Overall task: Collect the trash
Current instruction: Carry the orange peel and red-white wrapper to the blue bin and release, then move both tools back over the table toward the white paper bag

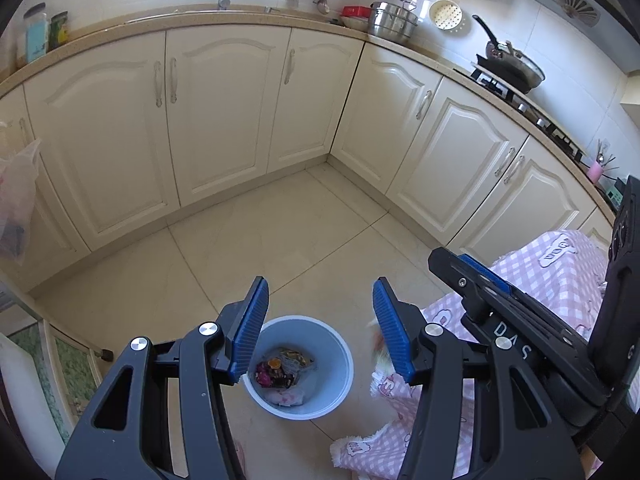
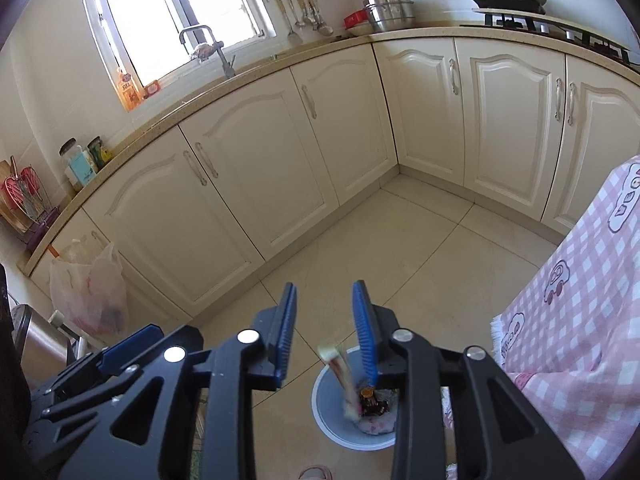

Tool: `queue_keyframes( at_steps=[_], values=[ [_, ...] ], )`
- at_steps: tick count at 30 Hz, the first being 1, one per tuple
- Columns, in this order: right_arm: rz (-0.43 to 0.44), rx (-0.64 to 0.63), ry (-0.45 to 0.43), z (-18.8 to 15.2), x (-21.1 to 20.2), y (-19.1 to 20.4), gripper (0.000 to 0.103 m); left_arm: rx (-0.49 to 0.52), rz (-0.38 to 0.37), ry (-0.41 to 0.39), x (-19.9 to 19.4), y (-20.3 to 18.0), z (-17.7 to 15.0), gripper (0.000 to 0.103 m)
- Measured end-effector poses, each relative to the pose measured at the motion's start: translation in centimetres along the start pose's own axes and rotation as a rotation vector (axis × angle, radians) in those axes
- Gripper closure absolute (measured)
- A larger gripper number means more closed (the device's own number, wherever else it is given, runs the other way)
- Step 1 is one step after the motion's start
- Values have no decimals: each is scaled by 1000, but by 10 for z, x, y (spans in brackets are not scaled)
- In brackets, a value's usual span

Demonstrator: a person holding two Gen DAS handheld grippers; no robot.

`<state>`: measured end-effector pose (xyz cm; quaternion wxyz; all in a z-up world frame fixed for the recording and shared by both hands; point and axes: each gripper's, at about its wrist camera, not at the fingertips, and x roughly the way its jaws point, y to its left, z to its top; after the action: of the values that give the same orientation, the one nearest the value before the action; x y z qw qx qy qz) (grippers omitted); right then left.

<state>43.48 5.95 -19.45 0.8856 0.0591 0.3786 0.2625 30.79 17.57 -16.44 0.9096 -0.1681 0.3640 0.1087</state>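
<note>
A light blue trash bin [image 1: 340, 364] stands on the tiled floor below both grippers, with several wrappers [image 1: 282, 372] inside. My left gripper [image 1: 320, 324] is open and empty above the bin. My right gripper [image 2: 324, 320] is open; a blurred wrapper [image 2: 340, 376] is in the air between and below its fingers, over the bin [image 2: 328, 400]. The right gripper also shows in the left wrist view [image 1: 480, 284] at the right.
A table with a pink checked cloth [image 2: 580, 300] stands right of the bin. Cream cabinets [image 1: 224, 112] line the back and right. A plastic bag [image 2: 92, 292] hangs on a cabinet at left. A metal can [image 2: 36, 340] stands at far left.
</note>
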Motion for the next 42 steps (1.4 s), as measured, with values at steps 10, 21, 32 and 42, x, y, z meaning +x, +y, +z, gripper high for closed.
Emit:
queue_keyframes(
  at_steps=[10,21,32,42],
  values=[
    [-41,30,-78,6,-57,-23,68,52,-34,-58,-35,-31,3,48],
    [-109,81,-218,3,-162,-75,63,163,-129,-111,-77,-111,-7,44],
    [-274,221,-338,-22,-267,-184,60,347,-293,-60,-88,-233,-46,40],
    [-445,423,-371,-62,-332,-300,55,495,-390,17,-73,-330,-81,37]
  ],
)
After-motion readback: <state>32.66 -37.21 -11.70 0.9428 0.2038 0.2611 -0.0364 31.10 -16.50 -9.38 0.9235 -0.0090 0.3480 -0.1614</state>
